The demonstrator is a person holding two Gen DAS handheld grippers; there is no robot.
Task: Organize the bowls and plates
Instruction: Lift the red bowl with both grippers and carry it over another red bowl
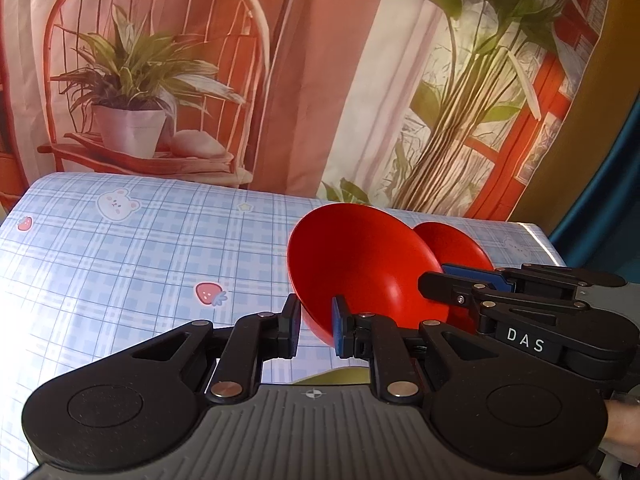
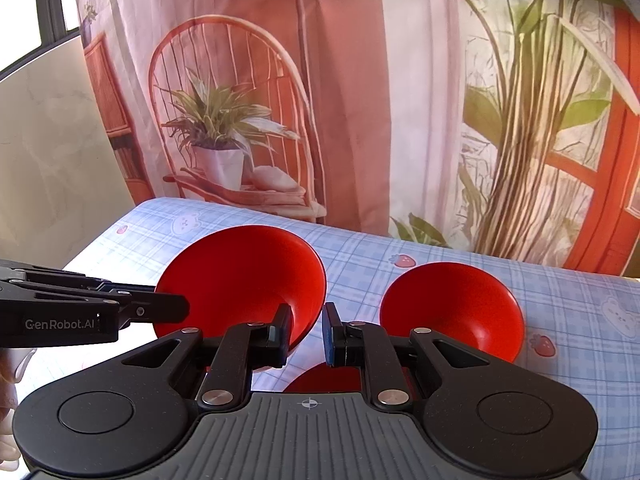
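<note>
Your left hand-held gripper (image 1: 316, 330) and right hand-held gripper (image 2: 306, 334) each pinch the rim of the tilted glossy red plastic bowl (image 2: 248, 280), its opening facing you above the checked surface (image 2: 440, 252).

Tabletop (image 1: 120, 248) covered with a light blue plaid cloth, printed with bears, strawberries and stars. Strong glare on its near left part. Behind it hangs a printed backdrop (image 1: 320, 80): rattan chair with a potted plant (image 1: 128, 92) on the left, pink curtain in the middle, tall green stems and a red window frame on the right. Far right of the backdrop, a teal surface (image 1: 616, 184). In the right wrist view, a pale wall panel (image 2: 52, 152) at left, with a bright window (image 2: 24, 4) above it.
</note>
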